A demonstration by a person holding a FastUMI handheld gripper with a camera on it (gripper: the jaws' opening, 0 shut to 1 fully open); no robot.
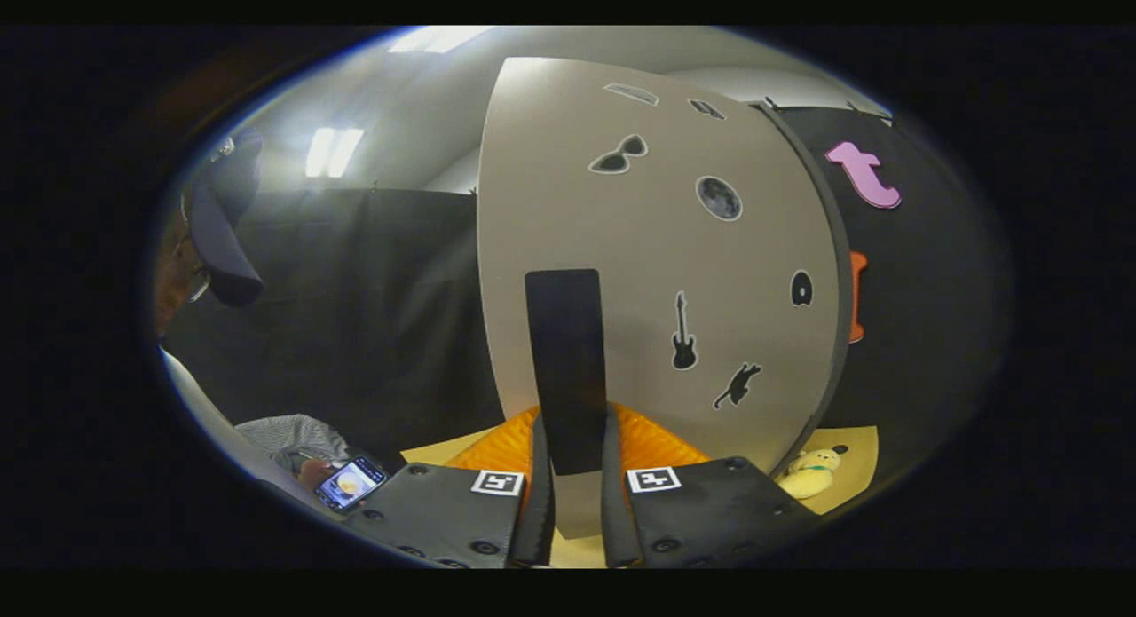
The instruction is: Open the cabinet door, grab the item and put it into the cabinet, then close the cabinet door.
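With the gripper (577, 475) clamped on the door handle (565, 368) at 12 o'clock, swing the cabinet door (657, 244) along its hinge arc, not straight back.

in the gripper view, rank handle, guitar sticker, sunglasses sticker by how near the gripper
1. Black handle on the cabinet door, its lower end between the fingers of the gripper.
2. Guitar sticker, beyond the fingers, right of the handle.
3. Sunglasses sticker, farthest, high on the door.
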